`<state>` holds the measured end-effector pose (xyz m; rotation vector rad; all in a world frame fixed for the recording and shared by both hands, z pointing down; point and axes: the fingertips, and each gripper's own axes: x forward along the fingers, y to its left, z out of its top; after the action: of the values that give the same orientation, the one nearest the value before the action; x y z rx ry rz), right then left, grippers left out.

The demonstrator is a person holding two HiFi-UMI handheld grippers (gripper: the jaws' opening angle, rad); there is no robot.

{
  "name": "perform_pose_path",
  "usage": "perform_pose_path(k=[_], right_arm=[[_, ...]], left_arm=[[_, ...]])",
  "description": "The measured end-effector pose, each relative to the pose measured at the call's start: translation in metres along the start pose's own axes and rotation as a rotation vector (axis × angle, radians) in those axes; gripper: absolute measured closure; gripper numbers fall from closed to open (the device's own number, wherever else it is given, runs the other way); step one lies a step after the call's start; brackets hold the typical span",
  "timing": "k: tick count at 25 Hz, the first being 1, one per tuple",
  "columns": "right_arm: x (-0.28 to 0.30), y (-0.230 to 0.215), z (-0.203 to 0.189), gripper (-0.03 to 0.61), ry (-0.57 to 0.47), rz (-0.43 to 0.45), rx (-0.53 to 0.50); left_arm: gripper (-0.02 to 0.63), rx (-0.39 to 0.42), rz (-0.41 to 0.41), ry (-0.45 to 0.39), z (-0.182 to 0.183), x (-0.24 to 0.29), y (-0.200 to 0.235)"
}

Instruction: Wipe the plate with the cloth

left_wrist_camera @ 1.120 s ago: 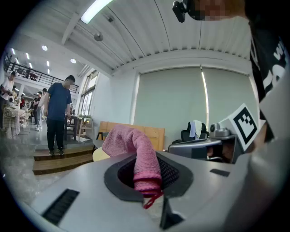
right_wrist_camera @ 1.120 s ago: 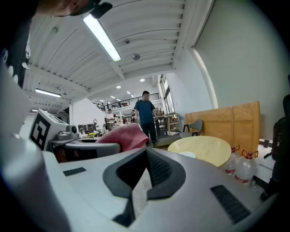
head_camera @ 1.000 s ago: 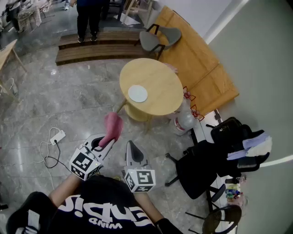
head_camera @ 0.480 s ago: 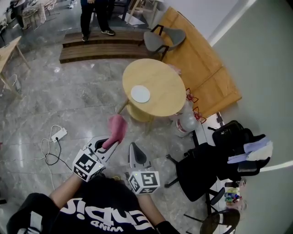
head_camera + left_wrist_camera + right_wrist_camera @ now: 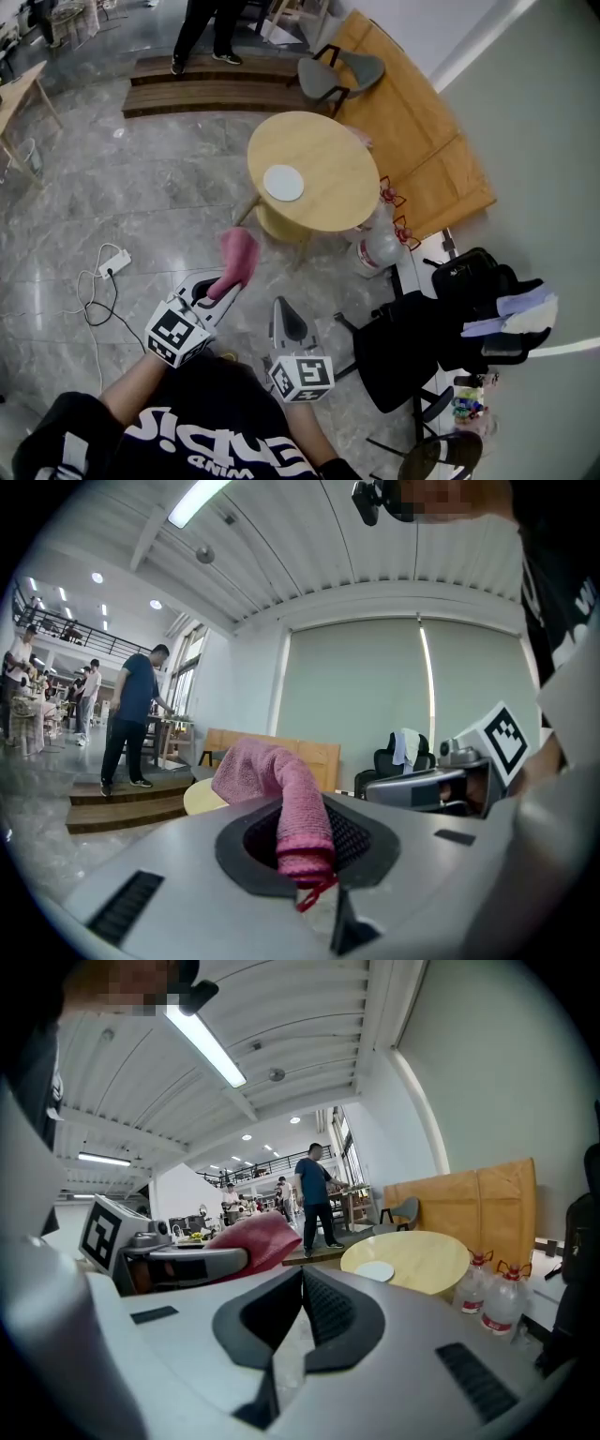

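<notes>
Pink cloth [image 5: 235, 261] pinched in left hand-held gripper [image 5: 217, 292], small white plate [image 5: 283, 182] flat on round table

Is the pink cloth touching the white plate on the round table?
Apart. The head view shows the cloth, held by the left gripper, over the floor; the plate lies on the table, well beyond it.

Pink cloth [image 5: 236, 258], white plate [image 5: 283, 182], pale yellow table [image 5: 330, 141].

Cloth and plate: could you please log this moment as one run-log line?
left gripper: shut on pink cloth | right gripper: shut, empty | plate: on round table, untouched
</notes>
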<state>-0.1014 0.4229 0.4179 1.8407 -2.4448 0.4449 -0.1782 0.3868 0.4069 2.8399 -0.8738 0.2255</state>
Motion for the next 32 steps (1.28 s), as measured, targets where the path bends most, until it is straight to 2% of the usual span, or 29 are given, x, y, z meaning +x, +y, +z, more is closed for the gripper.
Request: perform_pose_path(k=[10,18,28,32], right_arm=[[-0.006,-0.024,-0.009,0.557,0.022,0.010,0.008],[0.010,-0.042,-0.018,0.557,0.036,-0.001,0.037],[0.063,-0.071,-0.009,0.555,0.038,-0.005,0.064],[0.090,-0.080,-0.001,0.556,0.049,0.006,0.056]], left_arm=[[0.563,-0.010,0.009,0.009,-0.008,0.019,-0.008],[0.563,-0.013,0.008,0.009,-0.010,0.042,0.006],[0.563,0.005,-0.012,0.012,-0.005,0.089,0.047],[0.563,-0.013,-0.024,0.022,0.003,0.110,0.063]])
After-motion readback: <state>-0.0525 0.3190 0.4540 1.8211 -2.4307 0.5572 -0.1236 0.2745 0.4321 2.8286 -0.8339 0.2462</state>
